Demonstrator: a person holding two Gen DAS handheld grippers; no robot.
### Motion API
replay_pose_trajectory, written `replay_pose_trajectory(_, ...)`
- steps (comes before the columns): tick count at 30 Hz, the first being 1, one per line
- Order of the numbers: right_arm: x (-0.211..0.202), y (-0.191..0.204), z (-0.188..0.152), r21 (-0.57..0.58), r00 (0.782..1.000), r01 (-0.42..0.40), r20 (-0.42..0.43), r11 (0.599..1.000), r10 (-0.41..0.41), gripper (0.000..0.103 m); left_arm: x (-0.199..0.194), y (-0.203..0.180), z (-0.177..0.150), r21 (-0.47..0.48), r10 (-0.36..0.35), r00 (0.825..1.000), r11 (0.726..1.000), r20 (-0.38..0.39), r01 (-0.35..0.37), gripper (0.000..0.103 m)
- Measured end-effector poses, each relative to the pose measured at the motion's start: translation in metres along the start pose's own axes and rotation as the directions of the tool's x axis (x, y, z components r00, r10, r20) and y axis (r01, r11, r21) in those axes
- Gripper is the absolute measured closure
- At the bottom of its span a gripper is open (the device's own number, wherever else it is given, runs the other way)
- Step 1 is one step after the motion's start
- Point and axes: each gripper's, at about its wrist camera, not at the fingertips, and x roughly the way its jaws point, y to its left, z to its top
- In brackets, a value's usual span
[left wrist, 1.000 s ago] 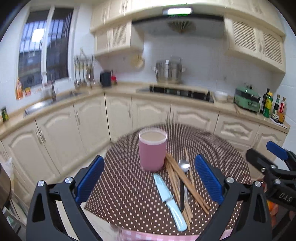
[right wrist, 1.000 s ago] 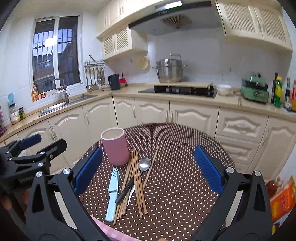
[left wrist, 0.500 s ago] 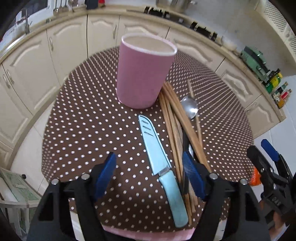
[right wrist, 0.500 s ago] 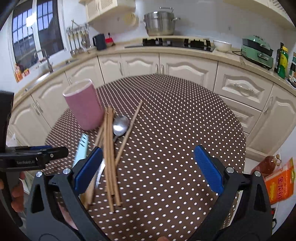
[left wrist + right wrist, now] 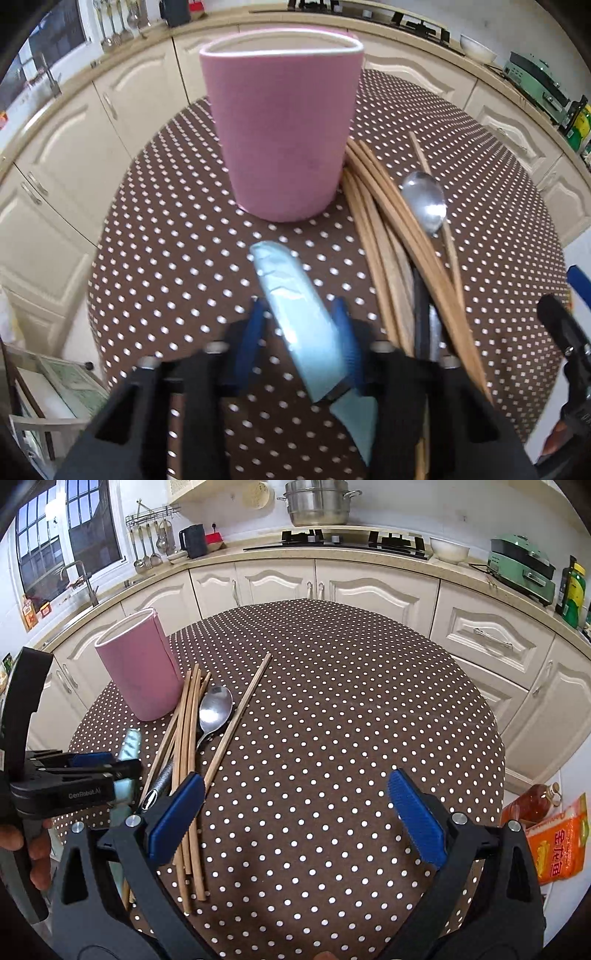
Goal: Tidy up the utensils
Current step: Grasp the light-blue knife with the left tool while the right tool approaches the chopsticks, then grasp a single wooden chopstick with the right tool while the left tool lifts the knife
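The left hand-held gripper (image 5: 301,332) is closed on the light-blue knife (image 5: 295,314), low in the frame centre, below the pink holder (image 5: 282,122). The right hand-held gripper (image 5: 295,812) is held open over the worktop (image 5: 351,701), lower centre, with the chopsticks (image 5: 188,738) and spoon (image 5: 214,709) at centre left.

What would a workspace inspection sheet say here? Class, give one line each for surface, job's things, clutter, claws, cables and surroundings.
Surface: round table under a brown polka-dot cloth.
Job's things: pink holder upright; chopsticks, spoon and a dark-handled utensil lie beside it; light-blue knife.
Clutter: nothing seen.
Claws: left claw closed around the knife; right claw open, empty.
Cables: nothing seen.
Surroundings: cream cabinets, hob, steel pot, sink.
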Motion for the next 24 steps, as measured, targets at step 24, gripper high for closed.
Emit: replay_pose_trajectory(24, 0.123, 0.007, 0.103, 0.092, 0.955, -0.047, -0.288, 0.995, 0.072, 0.033, -0.035, 0.087, 0.003, -0.191, -0.053, 0.981, 0.977, 0.185, 0.089, 0.078)
